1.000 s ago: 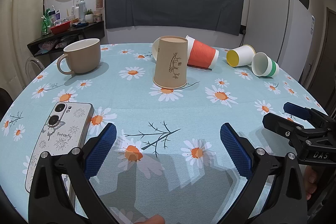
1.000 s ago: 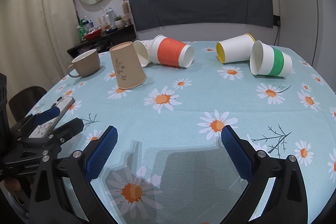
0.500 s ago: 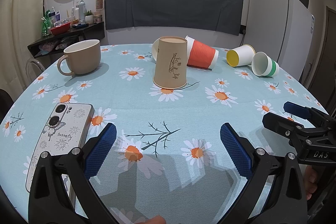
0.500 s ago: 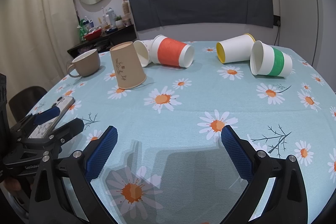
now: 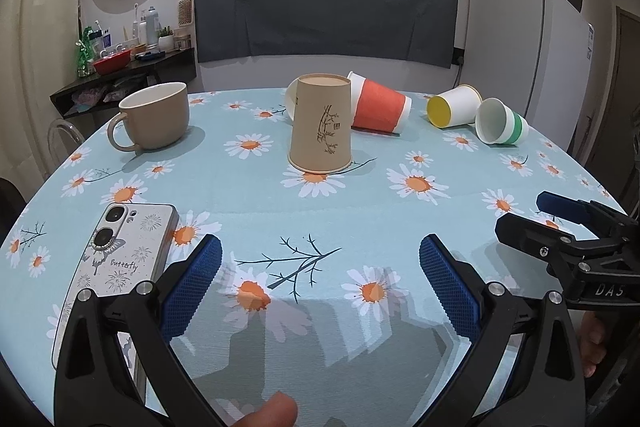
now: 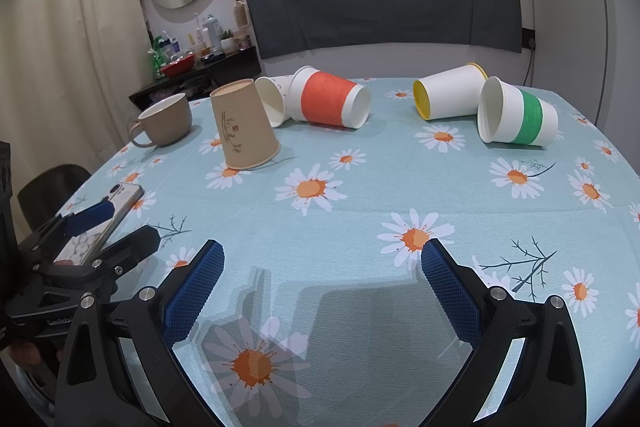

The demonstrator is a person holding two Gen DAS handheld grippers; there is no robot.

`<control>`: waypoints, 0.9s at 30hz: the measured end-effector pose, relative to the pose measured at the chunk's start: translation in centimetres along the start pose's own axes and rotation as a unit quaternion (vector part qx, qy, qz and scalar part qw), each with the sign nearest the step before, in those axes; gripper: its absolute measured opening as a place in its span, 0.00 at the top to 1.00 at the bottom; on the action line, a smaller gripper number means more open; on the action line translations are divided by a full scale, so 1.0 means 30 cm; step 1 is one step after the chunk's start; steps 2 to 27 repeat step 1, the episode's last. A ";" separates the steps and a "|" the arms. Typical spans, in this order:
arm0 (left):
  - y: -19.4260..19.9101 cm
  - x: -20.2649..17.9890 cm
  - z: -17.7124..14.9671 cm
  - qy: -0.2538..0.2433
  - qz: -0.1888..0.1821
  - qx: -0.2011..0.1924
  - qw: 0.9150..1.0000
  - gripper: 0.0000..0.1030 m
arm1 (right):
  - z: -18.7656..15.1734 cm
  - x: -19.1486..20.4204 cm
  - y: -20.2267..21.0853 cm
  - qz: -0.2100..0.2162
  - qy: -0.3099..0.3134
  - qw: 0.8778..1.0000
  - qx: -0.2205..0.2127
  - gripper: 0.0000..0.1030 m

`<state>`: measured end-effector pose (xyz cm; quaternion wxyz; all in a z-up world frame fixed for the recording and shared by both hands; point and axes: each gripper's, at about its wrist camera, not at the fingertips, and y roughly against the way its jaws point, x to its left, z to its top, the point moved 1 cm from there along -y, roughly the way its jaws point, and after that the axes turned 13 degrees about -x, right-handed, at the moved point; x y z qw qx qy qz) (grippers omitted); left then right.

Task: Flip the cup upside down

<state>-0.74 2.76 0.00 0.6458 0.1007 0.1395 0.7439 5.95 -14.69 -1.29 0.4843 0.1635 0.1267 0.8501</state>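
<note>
A brown paper cup (image 5: 321,125) stands upside down, rim on the daisy tablecloth, mid-table; it also shows in the right wrist view (image 6: 243,129). A red-banded cup (image 5: 378,105), a yellow-lined white cup (image 5: 454,105) and a green-banded cup (image 5: 500,121) lie on their sides behind it. A white cup (image 6: 272,100) lies half hidden behind the brown one. My left gripper (image 5: 320,283) is open and empty, low over the near edge. My right gripper (image 6: 320,283) is open and empty too, to the right of the left one.
A tan ceramic mug (image 5: 154,117) stands upright at the far left. A phone in a white case (image 5: 116,267) lies by the left gripper's left finger. A white fridge (image 5: 524,43) and a cluttered shelf (image 5: 124,65) stand beyond the round table (image 5: 248,199).
</note>
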 end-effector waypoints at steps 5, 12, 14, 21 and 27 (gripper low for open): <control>0.003 -0.003 0.000 -0.004 0.001 -0.002 1.000 0.06 | 0.000 0.000 0.000 0.000 0.000 1.000 0.000 0.08; 0.003 -0.003 0.000 -0.004 0.001 -0.002 1.000 0.06 | 0.000 0.000 0.000 0.000 0.000 1.000 0.000 0.08; 0.003 -0.003 0.000 -0.004 0.001 -0.002 1.000 0.06 | 0.000 0.000 0.000 0.000 0.000 1.000 0.000 0.08; 0.003 -0.003 0.000 -0.004 0.001 -0.002 1.000 0.06 | 0.000 0.000 0.000 0.000 0.000 1.000 0.000 0.08; 0.003 -0.003 0.000 -0.004 0.001 -0.002 1.000 0.06 | 0.000 0.000 0.000 0.000 0.000 1.000 0.000 0.08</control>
